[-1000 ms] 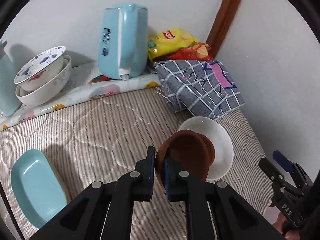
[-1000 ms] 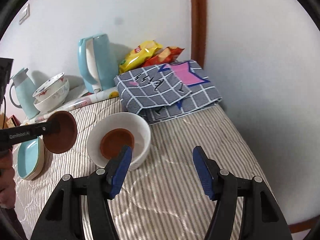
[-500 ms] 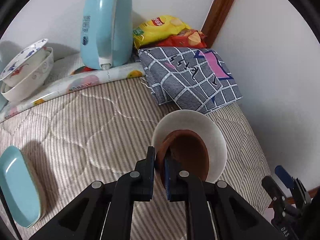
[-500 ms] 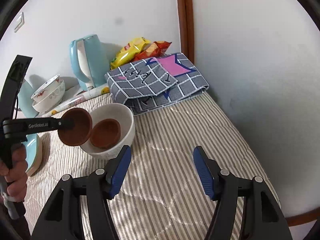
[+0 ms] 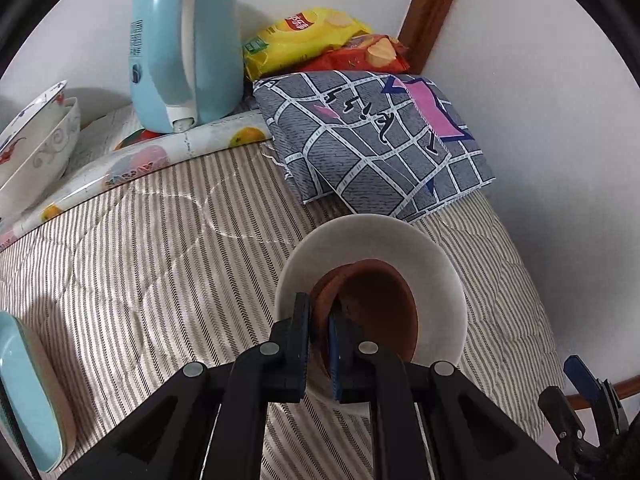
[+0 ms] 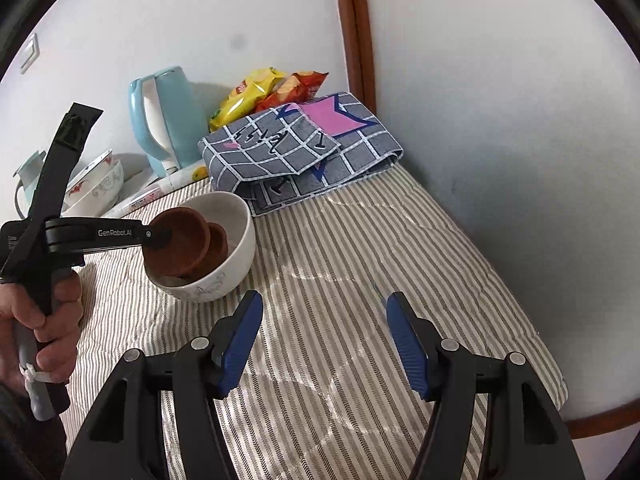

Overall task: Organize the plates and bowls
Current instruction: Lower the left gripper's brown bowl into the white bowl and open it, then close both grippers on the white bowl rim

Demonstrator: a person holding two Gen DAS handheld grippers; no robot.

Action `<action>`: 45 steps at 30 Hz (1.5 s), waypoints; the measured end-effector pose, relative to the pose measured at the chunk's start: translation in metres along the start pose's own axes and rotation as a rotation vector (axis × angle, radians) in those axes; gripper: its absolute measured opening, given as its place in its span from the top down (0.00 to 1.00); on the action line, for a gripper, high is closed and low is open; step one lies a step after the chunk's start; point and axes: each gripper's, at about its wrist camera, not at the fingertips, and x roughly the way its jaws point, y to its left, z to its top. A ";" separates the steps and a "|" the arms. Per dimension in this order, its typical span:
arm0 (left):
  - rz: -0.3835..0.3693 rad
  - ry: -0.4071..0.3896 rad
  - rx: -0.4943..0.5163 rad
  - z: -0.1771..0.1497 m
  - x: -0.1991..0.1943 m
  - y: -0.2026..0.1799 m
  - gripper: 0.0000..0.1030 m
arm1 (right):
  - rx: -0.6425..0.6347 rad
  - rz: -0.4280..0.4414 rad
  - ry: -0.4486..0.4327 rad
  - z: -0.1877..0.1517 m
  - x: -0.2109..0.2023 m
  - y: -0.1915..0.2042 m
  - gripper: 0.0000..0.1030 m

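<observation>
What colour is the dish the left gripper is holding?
Reddish brown dish, clearest in the right wrist view.

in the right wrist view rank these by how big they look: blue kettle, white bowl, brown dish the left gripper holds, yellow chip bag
1. blue kettle
2. white bowl
3. brown dish, pinched by the left gripper
4. yellow chip bag

Kettle and bowl look close; the bowl sits nearer, so that order is unsure.

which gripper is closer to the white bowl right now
Left. The left gripper holds a brown dish at the white bowl; the right gripper hangs open, apart from it.
</observation>
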 end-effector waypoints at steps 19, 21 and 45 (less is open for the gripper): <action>-0.001 0.018 0.041 0.001 0.012 -0.010 0.91 | 0.040 0.025 0.030 -0.008 0.015 -0.003 0.38; 0.000 0.021 0.045 0.001 0.012 -0.011 0.89 | 0.039 0.030 0.033 -0.007 0.017 0.000 0.38; 0.074 -0.043 -0.002 0.010 -0.035 0.025 0.64 | 0.003 0.060 0.025 0.023 0.033 0.033 0.35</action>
